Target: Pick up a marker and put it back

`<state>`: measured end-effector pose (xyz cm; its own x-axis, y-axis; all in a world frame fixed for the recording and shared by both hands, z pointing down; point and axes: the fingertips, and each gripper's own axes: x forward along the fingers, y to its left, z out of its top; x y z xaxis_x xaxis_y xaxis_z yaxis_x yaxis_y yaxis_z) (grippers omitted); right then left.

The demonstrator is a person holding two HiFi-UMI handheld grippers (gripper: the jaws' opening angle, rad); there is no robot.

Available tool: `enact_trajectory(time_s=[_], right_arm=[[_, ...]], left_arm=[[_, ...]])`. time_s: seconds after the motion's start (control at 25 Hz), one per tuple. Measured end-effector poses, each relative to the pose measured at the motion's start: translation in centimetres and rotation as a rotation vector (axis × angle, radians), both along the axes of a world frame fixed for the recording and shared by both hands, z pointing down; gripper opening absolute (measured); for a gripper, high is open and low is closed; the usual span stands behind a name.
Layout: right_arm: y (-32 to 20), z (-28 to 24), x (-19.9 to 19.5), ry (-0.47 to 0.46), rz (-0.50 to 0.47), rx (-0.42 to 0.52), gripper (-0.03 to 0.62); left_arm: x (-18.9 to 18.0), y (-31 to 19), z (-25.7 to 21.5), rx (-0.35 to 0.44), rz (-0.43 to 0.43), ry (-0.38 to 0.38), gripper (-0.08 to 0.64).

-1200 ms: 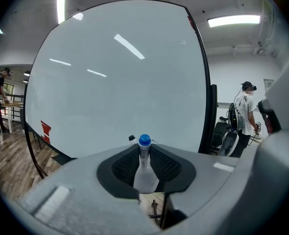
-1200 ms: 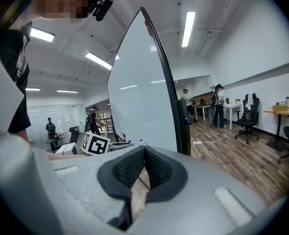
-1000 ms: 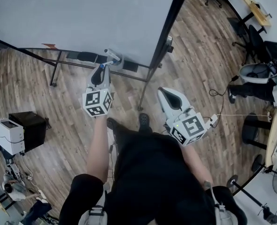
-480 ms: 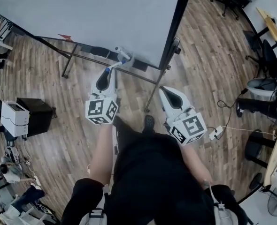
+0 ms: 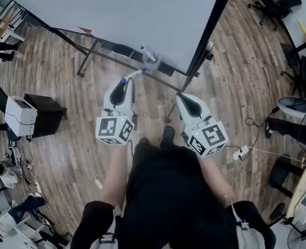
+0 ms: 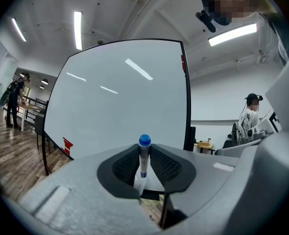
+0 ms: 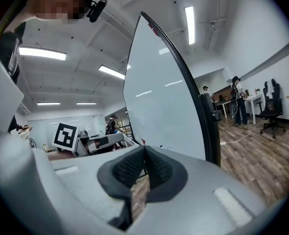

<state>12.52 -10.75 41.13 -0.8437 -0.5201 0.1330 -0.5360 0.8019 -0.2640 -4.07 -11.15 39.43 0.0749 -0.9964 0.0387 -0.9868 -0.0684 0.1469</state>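
Note:
A white marker (image 5: pixel 135 74) with a blue cap (image 6: pixel 144 140) sticks out forward from my left gripper (image 5: pixel 123 83), which is shut on its barrel (image 6: pixel 143 163). The capped end points at the large whiteboard (image 5: pixel 132 19) and hangs just short of its lower ledge, where a white item (image 5: pixel 149 56) rests. My right gripper (image 5: pixel 182 96) is held beside the left one, near the board's dark right edge post (image 5: pixel 202 51). In the right gripper view its black pads (image 7: pixel 134 168) meet at the tips with nothing between them.
The whiteboard stands on a dark metal frame (image 5: pixel 91 56) over a wooden floor. A black box (image 5: pixel 44 115) with a white device (image 5: pixel 19 110) sits at the left. Office chairs (image 5: pixel 298 102) and a power strip (image 5: pixel 240 152) with cable lie to the right. People stand in the room behind (image 6: pixel 250 116).
The head view has swung, so the board sits higher and further right. Both grippers have drawn back slightly from the ledge. The left one still grips the marker.

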Motion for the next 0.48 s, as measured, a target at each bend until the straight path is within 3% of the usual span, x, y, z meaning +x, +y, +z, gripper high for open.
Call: enact_trajectory(time_s=[0.48], right_arm=[[3.7,-1.5,-5.0,0.005,-0.022,0.012,0.002]], left_arm=[[-3.4,6.4,-1.8,0.007,0.0,0.014,0.075]])
